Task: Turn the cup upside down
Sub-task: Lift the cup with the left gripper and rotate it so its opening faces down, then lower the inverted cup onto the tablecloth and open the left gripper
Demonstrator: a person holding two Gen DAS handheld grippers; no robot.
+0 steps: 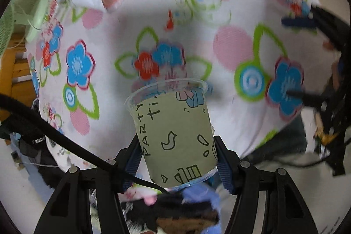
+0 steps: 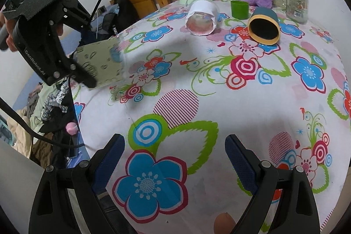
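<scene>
The left gripper [image 1: 177, 166] clamps the printed plastic cup [image 1: 173, 135] by its base, holding it in the air above the flowered tablecloth [image 2: 219, 102]. The right gripper [image 2: 174, 159] hangs over the cloth, fingers spread, holding nothing.

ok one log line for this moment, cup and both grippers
left gripper: shut on party cup, lifted off table, rim facing away | right gripper: open, empty, above tablecloth | flip: not done
</scene>
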